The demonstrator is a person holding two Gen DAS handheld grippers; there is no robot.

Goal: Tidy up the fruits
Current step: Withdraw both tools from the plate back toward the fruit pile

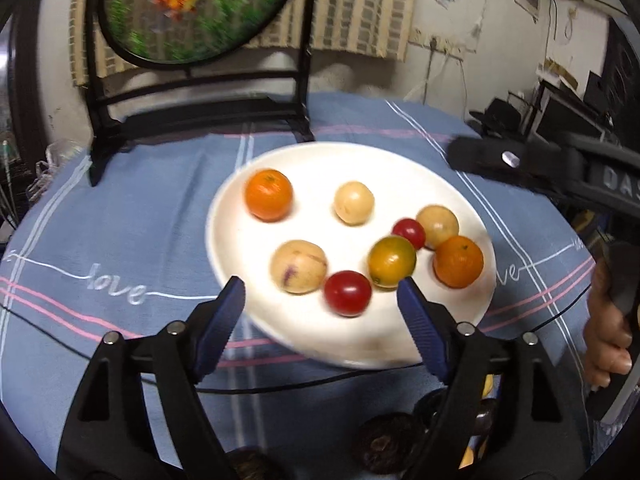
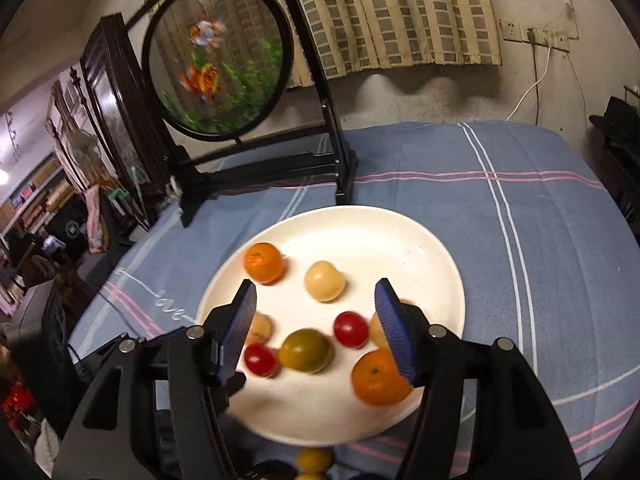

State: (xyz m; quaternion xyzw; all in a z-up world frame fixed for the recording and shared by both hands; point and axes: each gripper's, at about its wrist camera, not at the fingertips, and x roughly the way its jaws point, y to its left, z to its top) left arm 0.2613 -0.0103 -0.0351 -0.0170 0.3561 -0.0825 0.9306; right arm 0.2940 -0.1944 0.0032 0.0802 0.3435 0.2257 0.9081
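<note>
A white plate (image 1: 312,160) (image 2: 420,232) on a blue cloth holds several fruits: two oranges (image 1: 268,195) (image 1: 458,261), pale yellow fruits (image 1: 354,203) (image 1: 299,266), two red tomatoes (image 1: 347,293) (image 1: 409,233) and a green-yellow citrus (image 1: 391,261) (image 2: 305,350). My left gripper (image 1: 320,300) is open and empty, above the plate's near edge, with a tomato between its fingers. My right gripper (image 2: 316,308) is open and empty over the plate; the near orange (image 2: 376,378) lies by its right finger. The right gripper body (image 1: 520,164) shows in the left view.
A round goldfish screen on a black stand (image 2: 218,64) (image 1: 192,8) stands behind the plate. A yellow fruit (image 2: 314,458) lies in front of the plate. Dark round objects (image 1: 384,448) sit near the left gripper's base. The blue tablecloth (image 2: 520,240) extends to the right.
</note>
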